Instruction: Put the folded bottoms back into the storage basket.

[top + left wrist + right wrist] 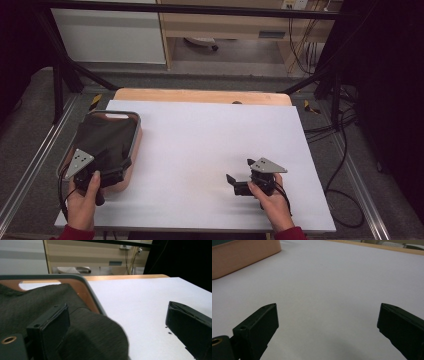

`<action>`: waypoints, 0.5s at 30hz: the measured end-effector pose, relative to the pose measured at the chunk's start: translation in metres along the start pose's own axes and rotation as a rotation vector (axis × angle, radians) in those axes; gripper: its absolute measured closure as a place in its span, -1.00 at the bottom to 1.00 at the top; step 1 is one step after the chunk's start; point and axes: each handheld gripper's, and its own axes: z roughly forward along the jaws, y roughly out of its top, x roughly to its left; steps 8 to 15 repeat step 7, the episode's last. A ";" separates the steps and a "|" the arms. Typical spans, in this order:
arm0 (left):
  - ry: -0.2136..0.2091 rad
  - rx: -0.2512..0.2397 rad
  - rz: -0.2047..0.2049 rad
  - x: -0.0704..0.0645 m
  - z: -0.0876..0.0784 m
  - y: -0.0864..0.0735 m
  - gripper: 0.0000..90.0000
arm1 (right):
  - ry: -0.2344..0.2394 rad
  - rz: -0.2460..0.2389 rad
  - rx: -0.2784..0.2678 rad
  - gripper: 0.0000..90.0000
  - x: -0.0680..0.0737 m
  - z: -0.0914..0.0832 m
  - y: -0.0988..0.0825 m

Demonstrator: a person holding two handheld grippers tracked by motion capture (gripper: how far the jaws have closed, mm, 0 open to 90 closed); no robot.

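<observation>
On white table (200, 150): tray (136, 131) with dark cloth (107, 137) left; grey floor (240, 52) beyond.

A dark grey-black cloth (107, 140) lies crumpled in my tan, grey-rimmed basket (136, 131) at the left edge of the white table. It fills most of the basket, and one rumpled fold bulges over the near right rim (100, 337).

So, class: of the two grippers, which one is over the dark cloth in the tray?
The left gripper: its open jaws straddle the dark cloth in the tray. The right gripper has only bare white table between its jaws.
</observation>
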 end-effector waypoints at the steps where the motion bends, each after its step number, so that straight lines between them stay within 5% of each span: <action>1: -0.004 -0.002 0.004 -0.003 0.000 0.001 -0.88 | 0.004 -0.001 0.002 -0.91 0.001 0.002 0.000; 7: -0.086 -0.003 0.062 -0.042 0.001 0.008 -0.88 | 0.000 -0.011 0.034 -0.92 0.003 0.006 -0.001; 15: -0.086 -0.003 0.062 -0.042 0.001 0.008 -0.88 | 0.000 -0.011 0.034 -0.92 0.003 0.006 -0.001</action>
